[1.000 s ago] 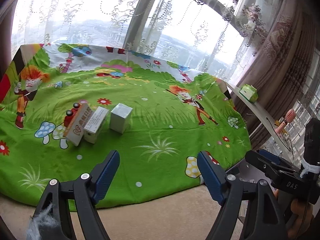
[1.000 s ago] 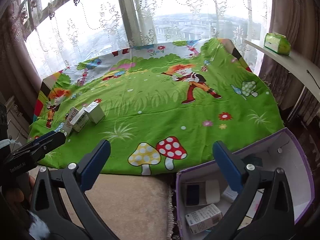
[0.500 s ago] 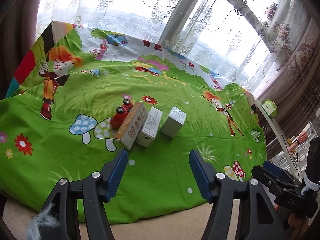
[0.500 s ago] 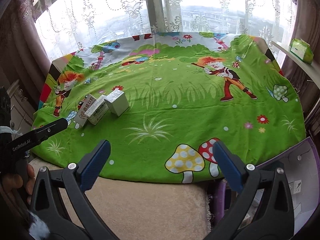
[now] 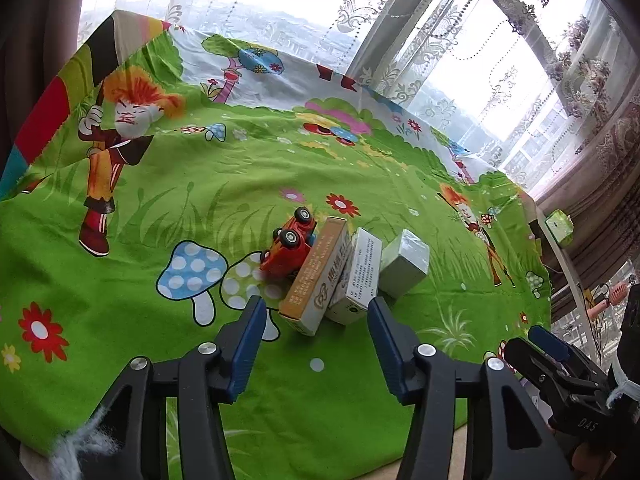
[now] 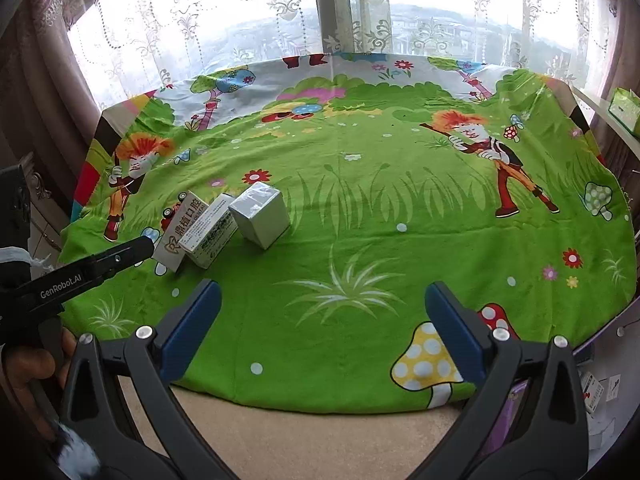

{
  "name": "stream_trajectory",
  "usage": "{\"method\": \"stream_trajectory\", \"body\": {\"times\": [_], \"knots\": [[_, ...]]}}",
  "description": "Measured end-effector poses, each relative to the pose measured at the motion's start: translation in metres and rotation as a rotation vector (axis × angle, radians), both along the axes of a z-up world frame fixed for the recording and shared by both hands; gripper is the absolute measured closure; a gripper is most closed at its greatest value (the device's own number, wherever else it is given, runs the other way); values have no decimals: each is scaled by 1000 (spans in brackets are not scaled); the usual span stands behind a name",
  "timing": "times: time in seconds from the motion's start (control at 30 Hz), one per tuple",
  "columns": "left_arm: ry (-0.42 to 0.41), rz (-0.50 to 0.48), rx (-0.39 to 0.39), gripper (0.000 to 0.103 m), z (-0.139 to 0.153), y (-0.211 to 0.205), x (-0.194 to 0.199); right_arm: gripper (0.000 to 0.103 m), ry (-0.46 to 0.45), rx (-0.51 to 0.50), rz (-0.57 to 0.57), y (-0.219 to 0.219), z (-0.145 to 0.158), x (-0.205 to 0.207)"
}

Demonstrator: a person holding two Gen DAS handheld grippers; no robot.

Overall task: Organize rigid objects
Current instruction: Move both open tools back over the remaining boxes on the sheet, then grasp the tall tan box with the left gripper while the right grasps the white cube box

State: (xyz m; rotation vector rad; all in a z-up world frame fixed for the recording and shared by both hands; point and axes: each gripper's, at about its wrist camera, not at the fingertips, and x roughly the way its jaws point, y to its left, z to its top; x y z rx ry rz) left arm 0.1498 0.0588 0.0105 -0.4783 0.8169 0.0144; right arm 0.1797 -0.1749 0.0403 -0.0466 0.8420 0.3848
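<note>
A red toy car (image 5: 290,250) lies on its side on the green cartoon cloth (image 5: 160,220). Against it leans a row of boxes: an orange-and-white box (image 5: 316,276), a white printed box (image 5: 358,276) and a silver-grey box (image 5: 404,266). My left gripper (image 5: 316,310) is right at the near ends of the first two boxes. Its jaws are closing, and the blue pads (image 5: 248,340) touch nothing. The right wrist view shows the same boxes (image 6: 210,232) at left, with a left fingertip (image 6: 140,246) beside the orange-and-white one. My right gripper (image 6: 318,320) is open and empty over the near cloth.
A purple-rimmed bin (image 6: 516,396) with small packets sits off the cloth's right corner. A green tissue box (image 6: 624,110) rests on a side shelf. Lace curtains and windows close off the far side. Beige carpet (image 6: 320,440) runs along the near edge.
Both grippers have swung left and moved in toward the row of boxes. The left jaws have narrowed. The purple bin has slid almost out of the right wrist view.
</note>
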Motion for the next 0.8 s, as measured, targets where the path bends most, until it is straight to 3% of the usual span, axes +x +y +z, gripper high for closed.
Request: {"method": "stream_trajectory", "body": {"times": [0.57, 0.7, 0.8], "knots": [[13, -33, -86, 64, -25, 11, 22, 1, 16, -2, -13, 51, -15, 38], [14, -54, -92, 78, -28, 8, 23, 1, 13, -8, -18, 61, -17, 46], [7, -61, -87, 80, -29, 6, 21, 1, 11, -9, -26, 69, -19, 52]]}}
